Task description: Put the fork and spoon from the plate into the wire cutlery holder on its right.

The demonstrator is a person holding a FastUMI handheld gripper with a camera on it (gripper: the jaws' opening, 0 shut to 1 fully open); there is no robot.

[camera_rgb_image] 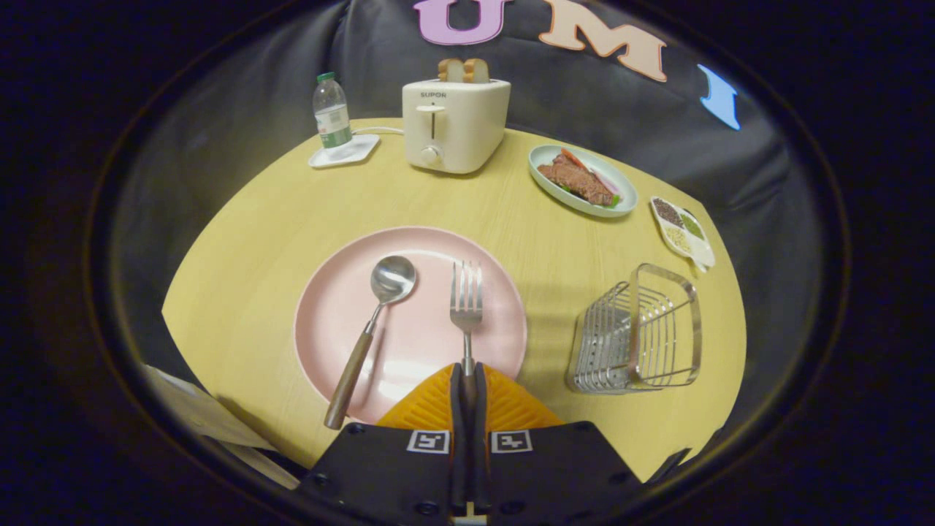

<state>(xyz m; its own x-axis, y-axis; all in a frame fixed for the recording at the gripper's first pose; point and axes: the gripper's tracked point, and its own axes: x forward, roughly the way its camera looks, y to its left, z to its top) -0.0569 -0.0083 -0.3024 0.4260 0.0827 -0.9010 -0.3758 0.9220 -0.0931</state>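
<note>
Pinching the fork (466, 310) handle, the gripper (467, 380) sits closed over the pink plate (424, 351); spoon (372, 321) lies left, wire cutlery holder (639, 336) lower right, toaster (454, 124) top centre.

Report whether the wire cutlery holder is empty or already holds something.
Empty. Through the wires of the cutlery holder nothing shows inside; the spoon lies on the pink plate, and the gripper is shut on the fork.

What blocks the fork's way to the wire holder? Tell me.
Nothing visible. The tongs are shut on the fork over the pink plate; bare table lies between it and the wire holder.
</note>
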